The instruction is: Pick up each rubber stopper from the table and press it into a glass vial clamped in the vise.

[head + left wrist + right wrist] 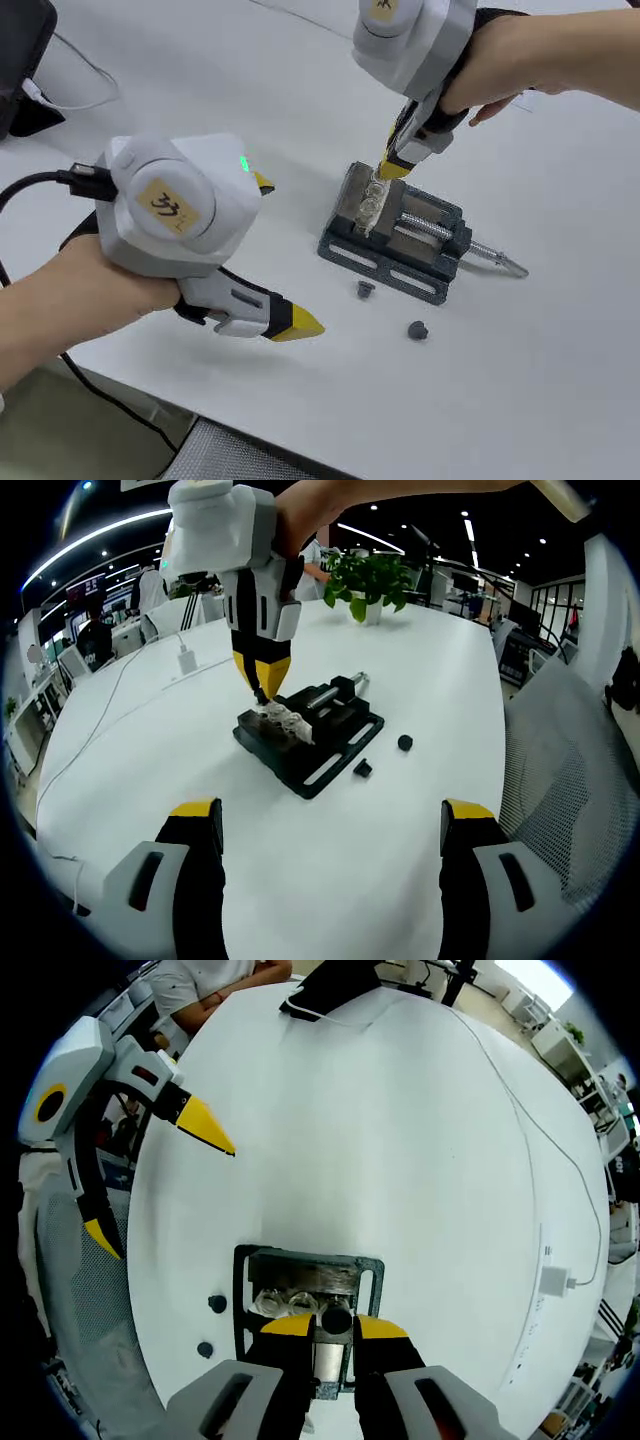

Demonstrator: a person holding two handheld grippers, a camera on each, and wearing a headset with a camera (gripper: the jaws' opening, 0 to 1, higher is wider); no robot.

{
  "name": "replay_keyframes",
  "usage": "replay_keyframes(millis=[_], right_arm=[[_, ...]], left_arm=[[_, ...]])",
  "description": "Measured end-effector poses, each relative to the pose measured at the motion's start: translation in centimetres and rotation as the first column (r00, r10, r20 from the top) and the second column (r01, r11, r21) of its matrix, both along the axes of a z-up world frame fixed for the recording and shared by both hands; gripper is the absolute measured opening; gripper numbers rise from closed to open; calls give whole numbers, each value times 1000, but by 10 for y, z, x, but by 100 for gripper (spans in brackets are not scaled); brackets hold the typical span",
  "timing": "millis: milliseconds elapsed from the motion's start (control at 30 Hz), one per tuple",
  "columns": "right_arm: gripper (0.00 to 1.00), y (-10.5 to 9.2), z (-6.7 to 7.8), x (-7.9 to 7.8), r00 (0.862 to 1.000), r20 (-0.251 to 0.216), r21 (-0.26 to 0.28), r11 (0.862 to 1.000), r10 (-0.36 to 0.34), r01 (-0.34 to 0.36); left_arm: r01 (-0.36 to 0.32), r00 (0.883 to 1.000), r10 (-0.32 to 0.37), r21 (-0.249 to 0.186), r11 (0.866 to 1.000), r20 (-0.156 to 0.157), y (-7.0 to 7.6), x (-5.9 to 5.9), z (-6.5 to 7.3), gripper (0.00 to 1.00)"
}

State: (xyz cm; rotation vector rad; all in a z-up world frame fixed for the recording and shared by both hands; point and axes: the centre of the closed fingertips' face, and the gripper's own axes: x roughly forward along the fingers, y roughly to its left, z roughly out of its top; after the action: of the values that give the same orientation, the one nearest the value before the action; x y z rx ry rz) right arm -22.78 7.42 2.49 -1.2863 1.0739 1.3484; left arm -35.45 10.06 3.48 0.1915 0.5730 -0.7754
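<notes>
Head view first: the right gripper stands tips-down on the clear glass vials clamped in the dark grey metal vise. Two small grey rubber stoppers lie loose on the white table, just in front.

Left gripper view: the left gripper is spread wide and empty, facing the vise. It is the nearer one to those loose stoppers.

Right gripper view: the jaws pinch a dark round stopper right at a vial mouth. By my reckoning, the press runs straight along the jaws.
</notes>
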Motion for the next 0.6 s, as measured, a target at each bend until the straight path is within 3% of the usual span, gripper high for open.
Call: replay_keyframes(millis=[100,200,300,367,467,600], right_arm=[[23,-4,0,-2,1000,4,-2,1000,24,-24],[22,-6,5,-1,999,-5,9,999,36,-36],[22,-10,12,-5,998,-56,33,999,31,-30],[20,-10,15,-3,995,-84,58,997,48,-43],[14,-9,20,3,996,-84,78,997,21,-15],[0,-8,19,9,992,-121,110,992,-47,60]], left_arm=[[-3,1000,3,1,1000,-1,2,0,0,89],[-6,1000,6,2,1000,0,5,1,0,89],[-9,1000,9,7,1000,2,9,2,1,89],[-12,1000,12,8,1000,4,11,3,1,89],[-16,1000,16,12,1000,3,13,4,1,88],[-21,1000,21,13,1000,3,14,4,0,88]])
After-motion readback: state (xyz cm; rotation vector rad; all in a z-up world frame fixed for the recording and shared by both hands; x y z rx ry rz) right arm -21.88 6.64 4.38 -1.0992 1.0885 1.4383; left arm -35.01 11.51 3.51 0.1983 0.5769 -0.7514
